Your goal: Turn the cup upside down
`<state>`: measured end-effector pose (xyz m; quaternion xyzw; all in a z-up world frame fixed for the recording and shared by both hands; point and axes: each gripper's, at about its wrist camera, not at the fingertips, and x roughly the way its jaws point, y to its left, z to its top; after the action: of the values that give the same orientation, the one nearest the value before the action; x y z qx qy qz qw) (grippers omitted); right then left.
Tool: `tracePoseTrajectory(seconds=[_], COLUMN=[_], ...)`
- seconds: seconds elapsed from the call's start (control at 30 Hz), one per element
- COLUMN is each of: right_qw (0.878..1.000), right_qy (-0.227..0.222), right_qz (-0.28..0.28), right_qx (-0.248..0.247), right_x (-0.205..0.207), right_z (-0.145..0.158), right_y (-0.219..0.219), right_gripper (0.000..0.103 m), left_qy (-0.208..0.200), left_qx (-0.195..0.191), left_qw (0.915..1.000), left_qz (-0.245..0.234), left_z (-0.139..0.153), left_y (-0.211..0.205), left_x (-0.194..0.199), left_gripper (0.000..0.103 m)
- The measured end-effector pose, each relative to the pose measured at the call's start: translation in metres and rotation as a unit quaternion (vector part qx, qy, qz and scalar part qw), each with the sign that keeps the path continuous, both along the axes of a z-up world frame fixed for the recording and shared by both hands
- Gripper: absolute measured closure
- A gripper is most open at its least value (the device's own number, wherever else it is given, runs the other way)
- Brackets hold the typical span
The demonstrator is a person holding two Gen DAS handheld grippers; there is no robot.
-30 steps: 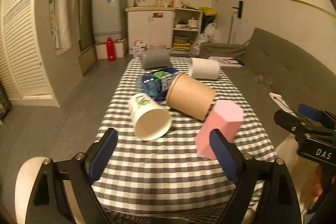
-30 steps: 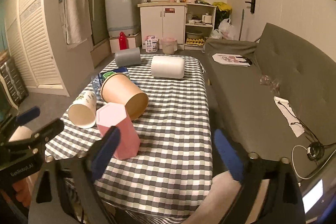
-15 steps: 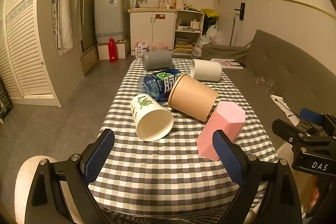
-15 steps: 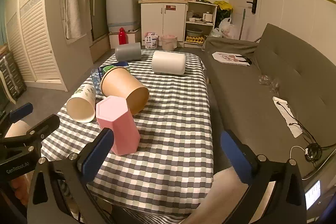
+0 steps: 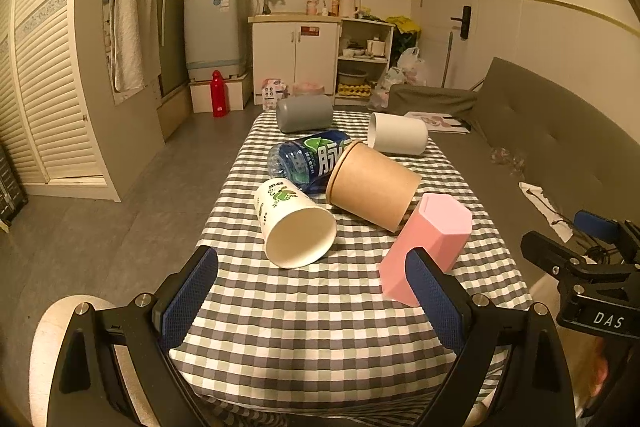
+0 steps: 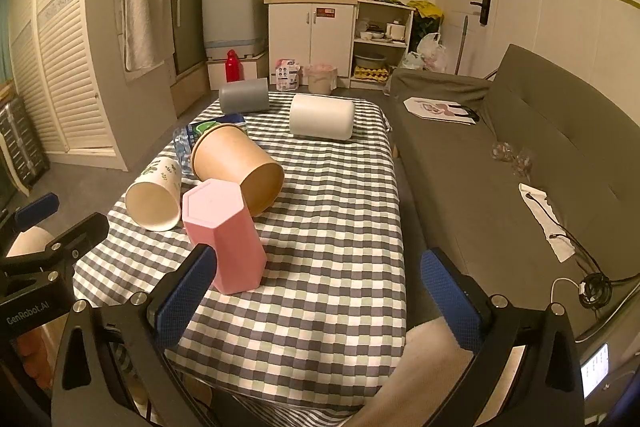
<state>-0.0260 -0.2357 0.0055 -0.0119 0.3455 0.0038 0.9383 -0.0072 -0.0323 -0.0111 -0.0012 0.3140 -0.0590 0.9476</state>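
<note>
Both tongs are held apart and empty above the near edge of the table (image 5: 320, 339), presumably so that a wide cup body can be taken between the pads. The left gripper (image 5: 312, 299) is aimed along the table's length, with the white paper cup (image 5: 294, 223) lying on its side just ahead, mouth turned toward the near edge. The right gripper (image 6: 316, 293) is spread equally wide near the near right part of the cloth; its left pad is seen in front of the pink hexagonal cup (image 6: 224, 235).

The pink hexagonal cup is stood with its closed base upward, so it can be judged as already inverted. Behind it the brown paper cup (image 5: 372, 185) is laid on its side, against a blue bottle (image 5: 308, 157). Toward the far edge a grey cup (image 5: 305, 113) and a white cup (image 5: 398, 133) are also laid sideways, apparently awaiting the same treatment.
</note>
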Motion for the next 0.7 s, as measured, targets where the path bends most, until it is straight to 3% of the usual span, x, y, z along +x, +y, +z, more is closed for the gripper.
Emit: tracePoseTrajectory(seconds=[0.7], right_qw=[1.0], right_qy=[0.005], right_qz=[0.005], right_qx=[-0.002], right_x=[0.0013], right_z=[-0.0021], right_y=[0.0019], right_gripper=[0.0], left_qy=[-0.009], left_qx=[0.011], left_qw=[0.9997], left_qz=[0.018], left_z=[-0.0035], left_y=[0.0013], left_x=[0.0004], left_gripper=[0.0])
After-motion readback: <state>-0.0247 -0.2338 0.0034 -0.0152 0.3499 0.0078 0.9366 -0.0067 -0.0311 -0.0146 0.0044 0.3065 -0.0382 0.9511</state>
